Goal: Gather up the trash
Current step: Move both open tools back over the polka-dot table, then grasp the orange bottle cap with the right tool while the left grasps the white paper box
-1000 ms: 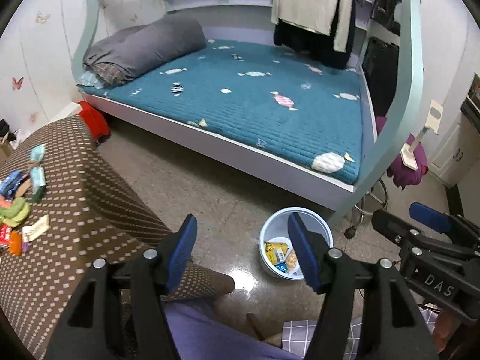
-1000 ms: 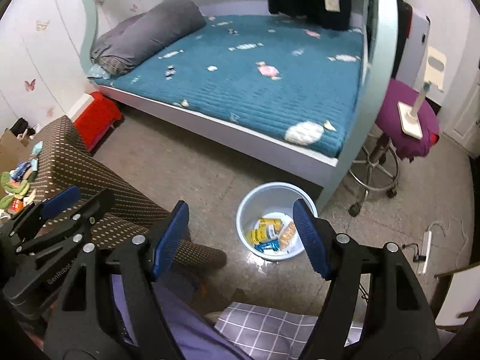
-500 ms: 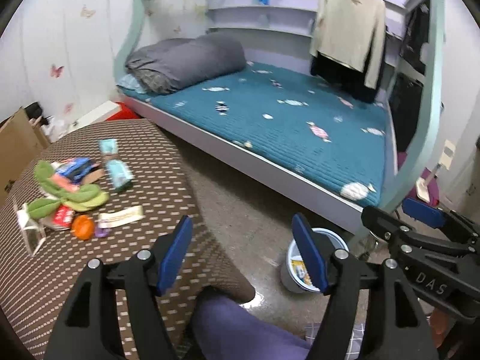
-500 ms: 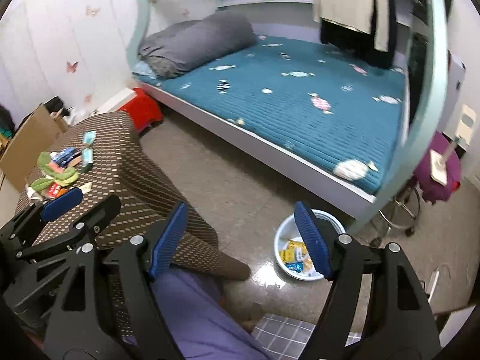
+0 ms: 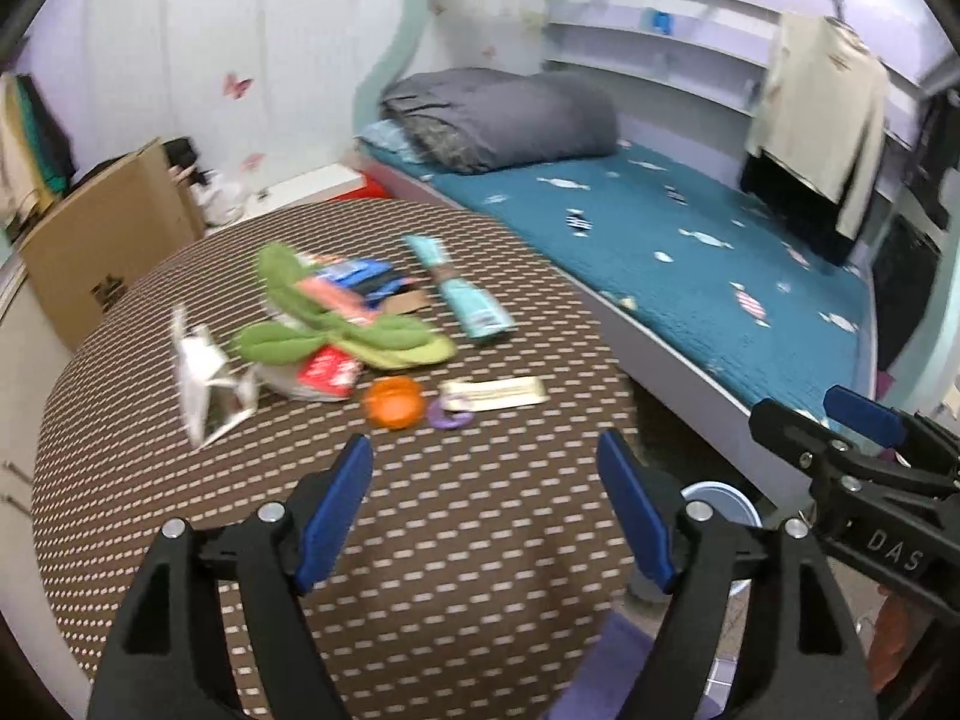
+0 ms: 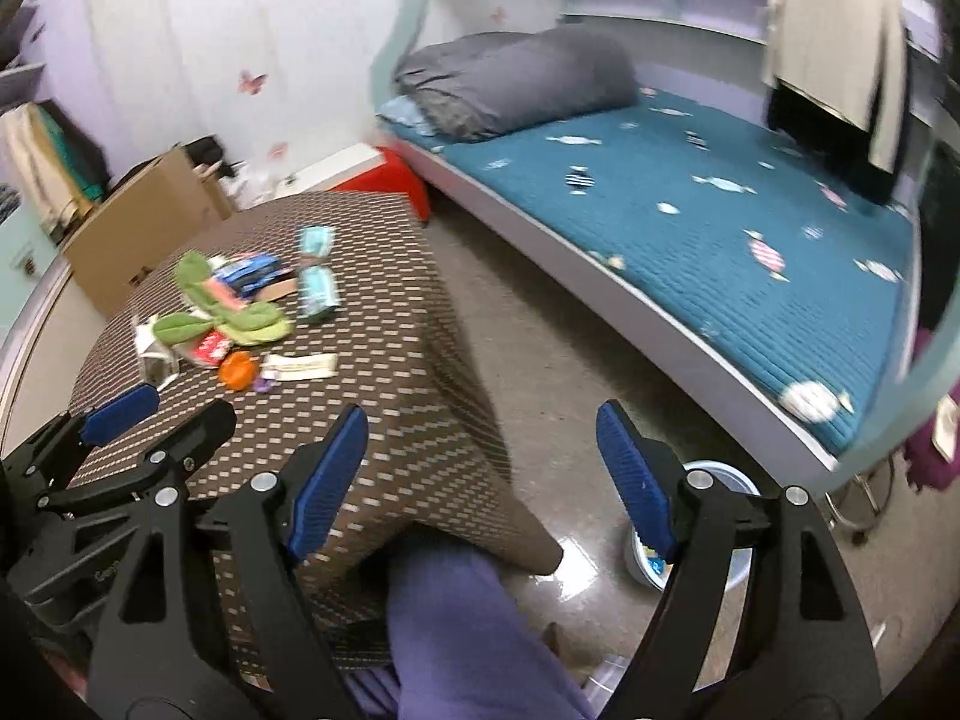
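1. On the tabletop's far half lies the trash: teal wrapper, orange cap, cream wrapper.
2. Left gripper hovers near them, jaws apart, ready.
3. Right gripper hangs empty, jaws apart, beside the bin.

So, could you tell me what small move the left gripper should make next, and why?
Probably ease the left gripper forward and down toward the orange lid, the nearest piece of the litter on the table. The gripper is open and empty above bare cloth short of the pile, so nothing blocks that approach. The right gripper is also open and empty, off the table edge, near the bin.
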Available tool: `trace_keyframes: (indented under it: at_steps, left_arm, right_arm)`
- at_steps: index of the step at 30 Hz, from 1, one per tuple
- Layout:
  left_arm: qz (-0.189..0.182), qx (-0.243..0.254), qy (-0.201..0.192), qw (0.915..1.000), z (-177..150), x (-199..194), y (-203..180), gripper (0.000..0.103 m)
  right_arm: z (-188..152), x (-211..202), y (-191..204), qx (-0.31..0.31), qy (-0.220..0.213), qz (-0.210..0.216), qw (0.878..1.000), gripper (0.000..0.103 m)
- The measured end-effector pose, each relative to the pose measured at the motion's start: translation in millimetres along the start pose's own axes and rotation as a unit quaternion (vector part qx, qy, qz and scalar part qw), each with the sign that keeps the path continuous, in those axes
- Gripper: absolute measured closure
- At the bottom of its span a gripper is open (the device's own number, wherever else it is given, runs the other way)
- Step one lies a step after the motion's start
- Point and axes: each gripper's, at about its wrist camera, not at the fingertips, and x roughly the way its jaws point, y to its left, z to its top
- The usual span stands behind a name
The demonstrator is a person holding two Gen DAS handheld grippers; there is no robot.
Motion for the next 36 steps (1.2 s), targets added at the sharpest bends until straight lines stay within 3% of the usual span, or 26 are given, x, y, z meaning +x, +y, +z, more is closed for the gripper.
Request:
trace_keyframes:
  at_steps: [10,20,22,24,28,30,36]
  left_arm:
    - [0.060,-0.069,-0.001,0.9958,-7.5,-12.6,73.2,0.025]
    - [0.093,-0.124,0.013,0.9879,-22.9,-8.5,128.0,0.024]
    - [0.096,-0.134,0.021,0.9861,-26.6,-4.4,137.0,0.024]
    - [0.099,-0.143,0.027,0.9844,-30.6,-0.3,145.7,0.024]
    - [0.098,-0.161,0.036,0.9814,-34.6,8.3,159.0,0.024]
    - [0.097,-0.165,0.037,0.9808,-34.6,11.3,162.9,0.024]
    - [0.088,-0.168,0.044,0.9810,-23.8,26.3,169.3,0.020]
  right_arm:
    - [12.3,34.1,78.1,-0.079,0.014,0.065,0.995,0.026]
    - [13.1,79.9,141.3,-0.159,0.024,0.120,0.980,0.026]
    - [13.2,88.1,147.5,-0.170,0.030,0.129,0.977,0.031]
    - [12.8,100.9,153.8,-0.181,0.039,0.139,0.973,0.043]
    - [12.4,123.7,159.0,-0.187,0.060,0.121,0.973,0.058]
    - [12.0,124.3,161.8,-0.200,0.052,0.107,0.973,0.074]
    - [22.2,117.8,154.9,-0.183,0.057,0.125,0.973,0.074]
